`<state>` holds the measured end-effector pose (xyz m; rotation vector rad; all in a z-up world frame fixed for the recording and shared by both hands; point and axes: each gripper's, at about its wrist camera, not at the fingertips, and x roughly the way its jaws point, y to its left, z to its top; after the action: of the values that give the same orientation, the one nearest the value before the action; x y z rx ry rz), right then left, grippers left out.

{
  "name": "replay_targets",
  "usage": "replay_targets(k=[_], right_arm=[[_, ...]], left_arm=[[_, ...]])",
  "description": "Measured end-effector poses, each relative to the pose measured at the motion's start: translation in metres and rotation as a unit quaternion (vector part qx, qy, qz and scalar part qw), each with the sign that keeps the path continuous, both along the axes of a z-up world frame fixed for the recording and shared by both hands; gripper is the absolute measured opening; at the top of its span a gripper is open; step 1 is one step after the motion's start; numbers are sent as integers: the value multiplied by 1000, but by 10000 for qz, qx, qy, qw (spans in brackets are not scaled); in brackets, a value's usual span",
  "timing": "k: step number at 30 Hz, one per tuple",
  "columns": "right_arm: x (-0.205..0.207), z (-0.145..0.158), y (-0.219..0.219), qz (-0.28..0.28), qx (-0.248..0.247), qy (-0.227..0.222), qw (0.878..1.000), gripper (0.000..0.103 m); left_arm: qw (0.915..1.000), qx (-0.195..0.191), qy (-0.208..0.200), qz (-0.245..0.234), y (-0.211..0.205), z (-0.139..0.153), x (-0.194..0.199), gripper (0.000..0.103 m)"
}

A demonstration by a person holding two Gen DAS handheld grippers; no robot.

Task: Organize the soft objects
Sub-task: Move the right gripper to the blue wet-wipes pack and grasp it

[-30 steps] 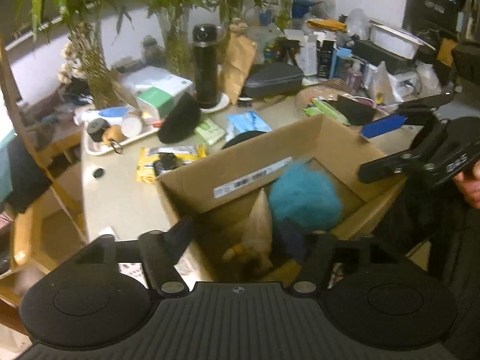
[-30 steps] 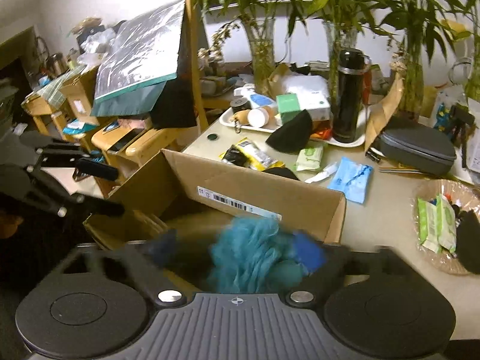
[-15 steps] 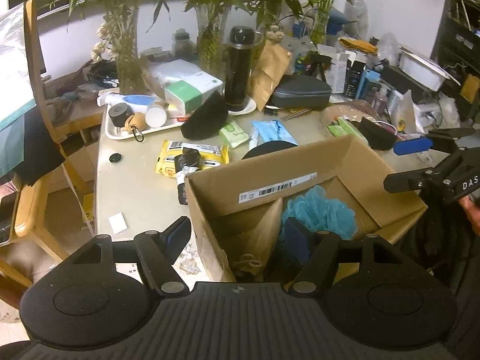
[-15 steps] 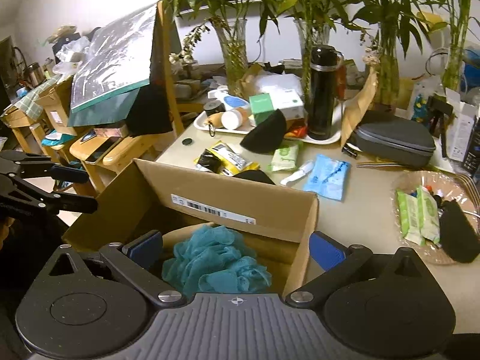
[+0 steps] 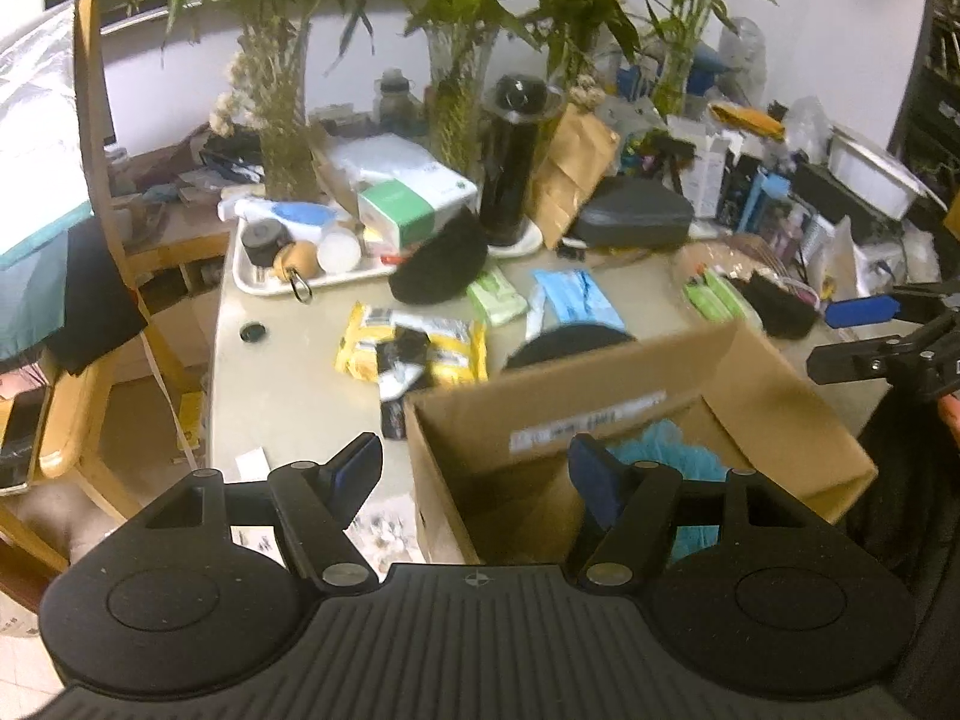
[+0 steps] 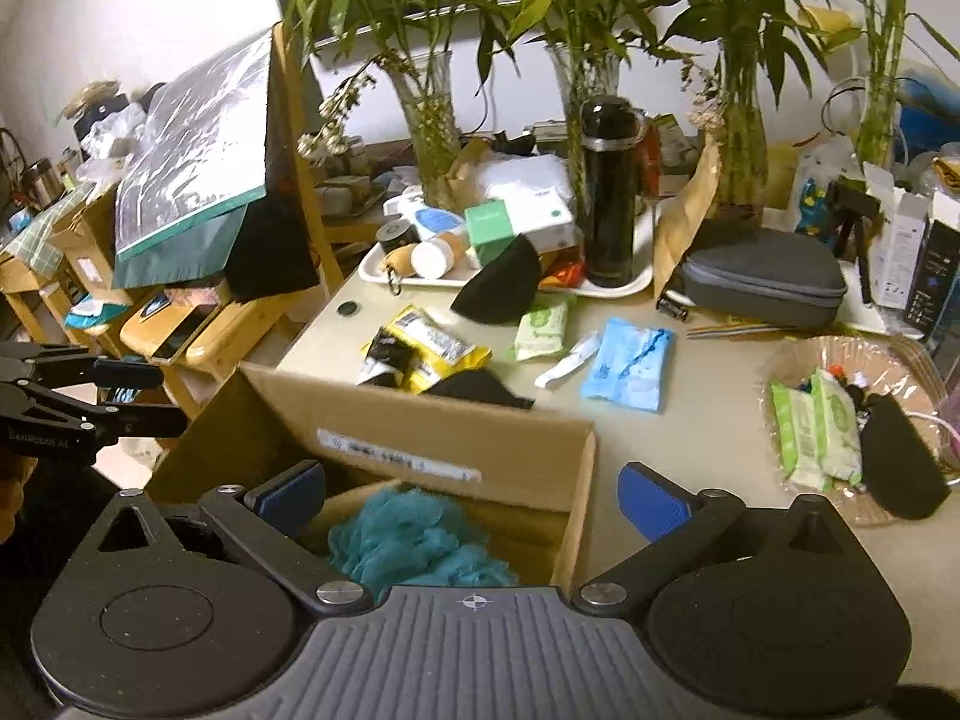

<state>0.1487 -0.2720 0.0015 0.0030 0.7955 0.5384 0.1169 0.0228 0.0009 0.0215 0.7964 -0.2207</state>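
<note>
Counted on and around the table

One cardboard box [image 6: 420, 426] holding one teal bath pouf [image 6: 414, 546]; one black flask [image 6: 609, 192]; four glass vases of bamboo (right-wrist view); three green wipe packs; one blue packet [image 6: 630, 363].

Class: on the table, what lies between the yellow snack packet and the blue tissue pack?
In the right wrist view, a green wipes pack and a small white tube lie between the yellow snack packet and the blue tissue pack.

The left gripper [image 5: 477, 474] tilts downward, its blue-padded fingers [image 5: 358, 468] parted with nothing between them. The right gripper [image 6: 471, 498], also tilted downward, spreads its fingers [image 6: 651, 501] wide and empty; it shows in the left view at three o'clock.
</note>
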Motion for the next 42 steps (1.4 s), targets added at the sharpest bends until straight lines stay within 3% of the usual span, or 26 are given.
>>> replay_targets(k=[5,10,28,33,42], right_arm=[[11,23,-1,-66,-62,-321,9994,103],[23,26,-2,-156,-7,-498,9986,103],[96,-22,-16,-629,-218,-548,9963,103],[118,-35,-16,-689,-98,-539,9961,103],[156,-50,-8,-741,-363,-748,9938,103]], left_arm=[[9991,-49,-291,289,6,17,12,68],[9979,-111,-362,523,10,18,27,68],[9960,-99,-521,723,13,-10,94,68],[9945,35,-672,803,18,-20,98,68],[9924,33,-622,1058,32,-24,106,68]])
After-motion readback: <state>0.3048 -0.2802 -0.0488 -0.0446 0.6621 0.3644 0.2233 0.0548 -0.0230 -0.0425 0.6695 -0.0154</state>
